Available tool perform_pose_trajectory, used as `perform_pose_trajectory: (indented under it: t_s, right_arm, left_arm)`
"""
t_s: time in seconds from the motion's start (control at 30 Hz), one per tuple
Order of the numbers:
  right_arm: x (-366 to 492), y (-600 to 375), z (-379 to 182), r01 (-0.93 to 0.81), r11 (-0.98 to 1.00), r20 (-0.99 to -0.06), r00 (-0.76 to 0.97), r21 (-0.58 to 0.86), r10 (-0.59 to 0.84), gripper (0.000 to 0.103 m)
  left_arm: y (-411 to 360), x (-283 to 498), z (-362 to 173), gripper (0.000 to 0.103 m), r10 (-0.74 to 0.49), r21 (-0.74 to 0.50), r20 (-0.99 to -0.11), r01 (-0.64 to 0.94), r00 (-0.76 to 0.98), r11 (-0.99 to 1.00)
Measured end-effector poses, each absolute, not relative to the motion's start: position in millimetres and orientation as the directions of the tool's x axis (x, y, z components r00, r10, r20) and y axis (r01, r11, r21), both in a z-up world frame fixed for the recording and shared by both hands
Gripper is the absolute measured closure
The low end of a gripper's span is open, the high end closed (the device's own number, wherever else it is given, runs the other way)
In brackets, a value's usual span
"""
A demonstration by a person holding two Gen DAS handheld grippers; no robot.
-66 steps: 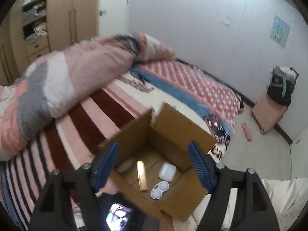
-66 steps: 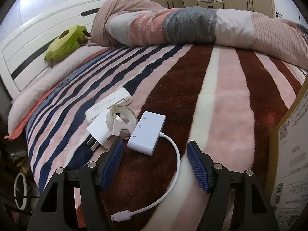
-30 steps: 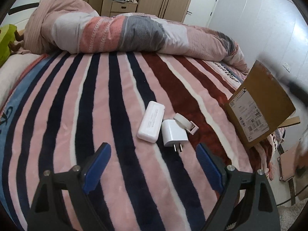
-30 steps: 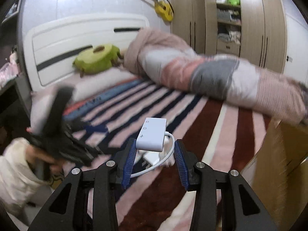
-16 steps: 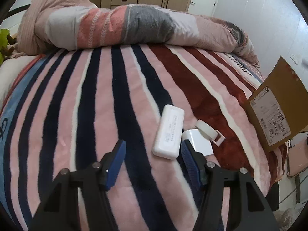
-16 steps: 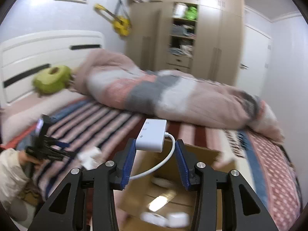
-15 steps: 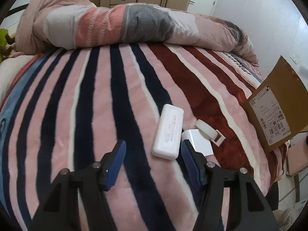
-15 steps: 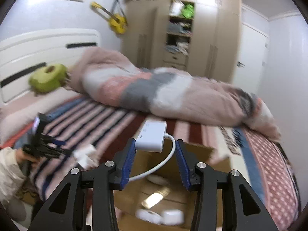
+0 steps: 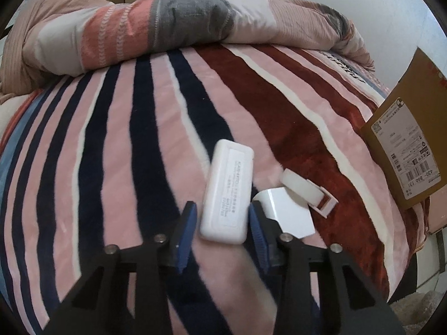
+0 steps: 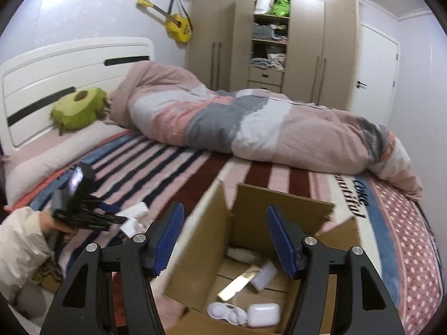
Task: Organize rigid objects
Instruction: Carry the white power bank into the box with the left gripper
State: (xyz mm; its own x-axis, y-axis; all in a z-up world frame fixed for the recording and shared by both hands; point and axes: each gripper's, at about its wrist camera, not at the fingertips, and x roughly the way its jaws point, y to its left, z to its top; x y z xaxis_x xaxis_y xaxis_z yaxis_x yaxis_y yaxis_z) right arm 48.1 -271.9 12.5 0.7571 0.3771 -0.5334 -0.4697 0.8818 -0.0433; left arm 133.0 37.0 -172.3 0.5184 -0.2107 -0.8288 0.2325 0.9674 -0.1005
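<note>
In the left wrist view my left gripper [image 9: 222, 233] is low over the striped blanket, jaws closing around a white oblong power bank [image 9: 227, 191]; the right pad looks against it, a small gap shows at the left pad. A white plug adapter [image 9: 287, 216] and a white tape roll [image 9: 300, 188] lie just right of it. In the right wrist view my right gripper [image 10: 225, 240] is open and empty above the open cardboard box [image 10: 279, 212]. Inside lie the white hub [image 10: 264, 276], an earbud case [image 10: 264, 314], a lens case [image 10: 226, 312] and a gold stick [image 10: 237, 283].
The box side with its label [image 9: 405, 150] stands at the right of the left wrist view. A rolled duvet [image 9: 156, 25] lies across the far bed. A green plush [image 10: 78, 109] sits by the headboard. The left gripper and hand [image 10: 75, 203] show at the right wrist view's left.
My right gripper opened and dropped the white hub into the box. My left gripper moved down and forward and narrowed around the power bank.
</note>
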Motion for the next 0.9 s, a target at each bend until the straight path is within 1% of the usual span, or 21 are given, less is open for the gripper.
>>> perform_pose_trajectory:
  t_s: [0.1,0.27,0.43,0.57,0.6,0.73,0.9]
  right_arm:
    - [45,-254,14,-0.563,0.826,-0.533,0.687,0.039,0.494,0.044]
    - [36,-203,5,-0.673,0.737,-0.552,0.593,0.059,0.586,0.043]
    - [33,-148,-34,-0.722,0.692,-0.626,0.528,0.027,0.575,0.043]
    - [41,-133,-70,-0.71,0.699,-0.674,0.478,0.081,0.564,0.043]
    - [42,-132,-78,-0.704,0.704,-0.681,0.472,0.091,0.56,0.043]
    - [47,-136,-101,-0.675,0.727,-0.699,0.459,0.126,0.548,0.043]
    - [58,-146,-118,-0.627,0.762,-0.702,0.469,0.163,0.536,0.043]
  left_arm:
    - [33,138,-174,0.069,-0.196,-0.085,-0.83,0.229,0.523,0.97]
    - [31,146,-174,0.07,-0.181,-0.077,-0.828,0.212,0.531,0.974]
    - [31,155,-176,0.069,-0.175,-0.089,-0.834,0.185,0.523,0.979]
    - [32,166,-180,0.069,-0.171,-0.101,-0.837,0.161,0.52,0.982]
    - [33,167,-181,0.071,-0.174,-0.109,-0.838,0.153,0.518,0.982]
    - [33,165,-180,0.071,-0.168,-0.094,-0.828,0.162,0.535,0.982]
    - [43,153,-161,0.071,-0.185,-0.13,-0.808,0.136,0.559,0.982]
